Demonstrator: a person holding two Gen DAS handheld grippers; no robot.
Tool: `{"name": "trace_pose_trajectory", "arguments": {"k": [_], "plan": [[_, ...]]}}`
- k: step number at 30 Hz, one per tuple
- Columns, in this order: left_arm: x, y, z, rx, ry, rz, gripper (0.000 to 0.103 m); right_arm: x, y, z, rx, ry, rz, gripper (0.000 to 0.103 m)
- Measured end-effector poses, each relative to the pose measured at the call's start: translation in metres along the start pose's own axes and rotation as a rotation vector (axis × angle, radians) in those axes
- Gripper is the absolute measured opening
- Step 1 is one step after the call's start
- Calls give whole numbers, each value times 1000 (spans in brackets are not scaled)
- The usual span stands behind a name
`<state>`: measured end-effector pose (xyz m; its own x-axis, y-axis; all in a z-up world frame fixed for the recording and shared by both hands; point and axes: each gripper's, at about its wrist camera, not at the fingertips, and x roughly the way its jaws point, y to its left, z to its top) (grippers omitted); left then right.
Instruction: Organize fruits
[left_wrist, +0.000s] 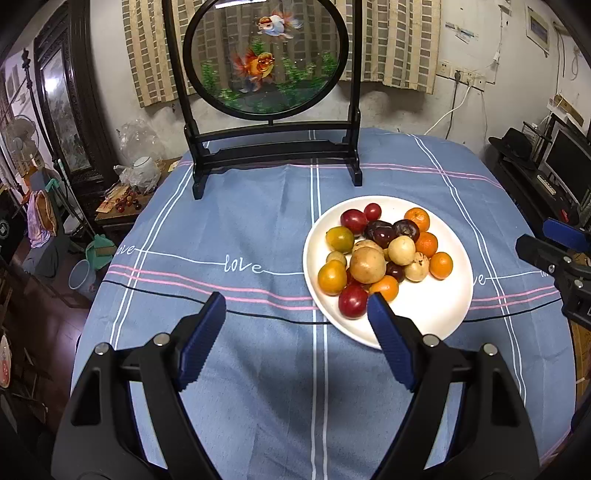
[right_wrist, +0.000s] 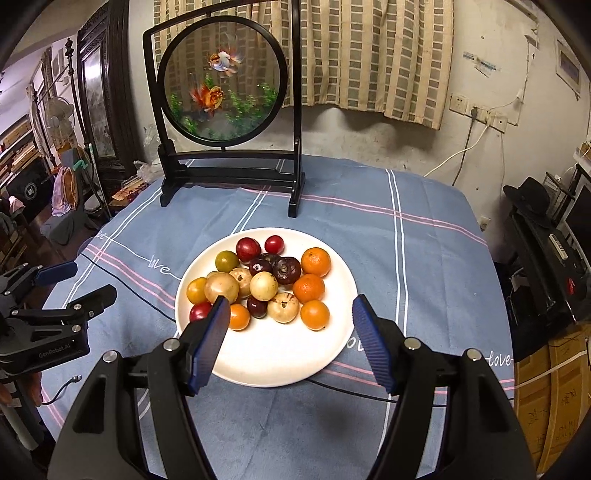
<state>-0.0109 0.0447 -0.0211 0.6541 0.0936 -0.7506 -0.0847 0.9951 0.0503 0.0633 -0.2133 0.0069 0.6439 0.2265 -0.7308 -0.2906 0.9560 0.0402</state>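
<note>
Fruit is heaped on a white plate (right_wrist: 280, 354) that sits on a table covered by a blue cloth (left_wrist: 258, 221) with white and pink stripes and the word "love" printed along them. The pile holds small oranges (right_wrist: 316, 261), dark red plums (right_wrist: 248, 249), pale yellow-brown round fruits (right_wrist: 221, 287), a green-yellow one (right_wrist: 226, 260) and a few very dark, wrinkled ones (right_wrist: 286, 269), all crowded toward the far half of the plate, leaving the near half bare. The right gripper (right_wrist: 288, 328) hangs above the near part of the plate, tilted downward, its blue-padded jaws spread wide with nothing between them but the bare plate and the front row of fruit beyond; its left fingertip overlaps a red plum and a pale fruit in the picture, though contact cannot be told. The left gripper (left_wrist: 295, 321) hovers over the cloth just to the left of the plate, jaws likewise wide apart and empty; in its own view its right-hand pad (left_wrist: 388, 339) lies across the plate's near-left rim, close to a red plum (left_wrist: 352, 301) at the front of the pile. Each gripper shows at the edge of the other's view, near but apart. Behind the plate, well apart from it, stands a round goldfish screen (left_wrist: 266, 55) in a black wooden frame, before a checked curtain (right_wrist: 369, 55).
</note>
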Motion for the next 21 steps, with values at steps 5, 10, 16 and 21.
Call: {"name": "trace_pose_trajectory", "arguments": {"k": [5, 10, 16, 21], "plan": [[-6, -1, -2, 7, -4, -4, 81, -3, 4, -2, -7, 1, -2, 69], [-8, -7, -5, 17, -3, -14, 81, -4, 7, -3, -13, 0, -6, 69], [-10, -13, -8, 34, -6, -16, 81, -7, 5, -7, 1, -1, -15, 70], [-12, -17, -8, 40, -3, -19, 84, -8, 2, -12, 14, 7, -17, 70]]}}
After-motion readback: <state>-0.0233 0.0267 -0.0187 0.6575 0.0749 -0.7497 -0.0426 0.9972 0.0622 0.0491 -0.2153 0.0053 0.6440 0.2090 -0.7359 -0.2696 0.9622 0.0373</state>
